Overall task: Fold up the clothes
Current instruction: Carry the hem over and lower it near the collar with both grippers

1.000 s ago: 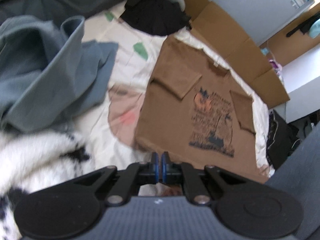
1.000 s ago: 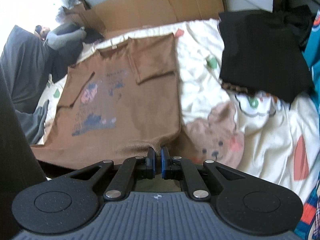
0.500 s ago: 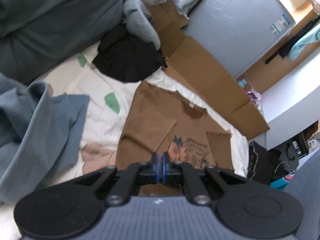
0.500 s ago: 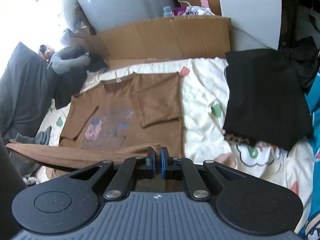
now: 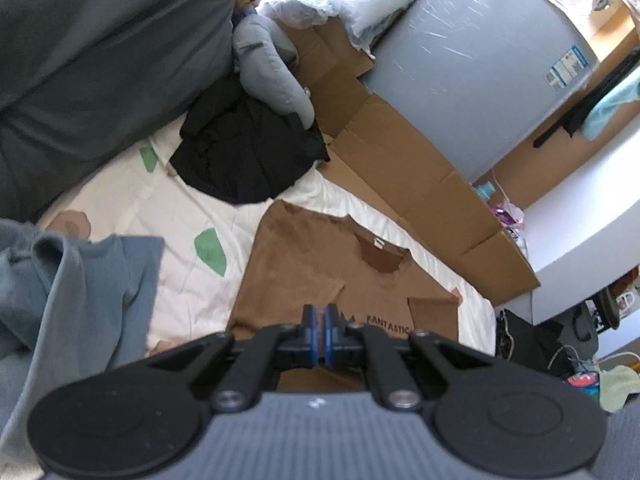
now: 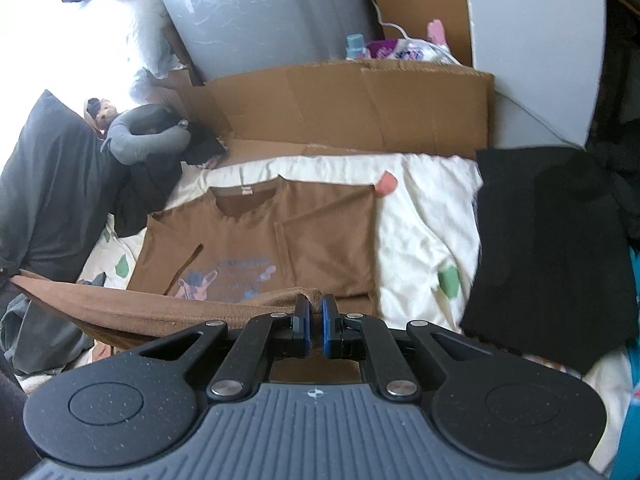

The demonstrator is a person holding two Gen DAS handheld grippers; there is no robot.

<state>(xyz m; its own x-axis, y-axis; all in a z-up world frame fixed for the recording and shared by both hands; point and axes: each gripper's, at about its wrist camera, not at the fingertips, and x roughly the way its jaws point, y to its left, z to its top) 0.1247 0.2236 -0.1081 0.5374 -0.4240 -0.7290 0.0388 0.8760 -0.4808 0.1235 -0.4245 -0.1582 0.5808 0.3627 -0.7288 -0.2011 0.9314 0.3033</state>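
Grippers (image 5: 319, 322) (image 6: 315, 312) tilted downward, fingers pinching brown T-shirt (image 6: 256, 240) hem.

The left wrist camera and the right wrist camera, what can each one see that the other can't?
Only the left wrist view shows the blue-grey garment bunched beside the shirt, and the word FANTASTIC printed on the shirt.

Only the right wrist view shows the folded black cloth lying flat on the sheet, and the shirt's lifted bottom hem stretched out from the right tool.

Both show the brown T-shirt with sleeves folded in, the cream sheet, the cardboard and the grey neck pillow. The left tool is shut too.
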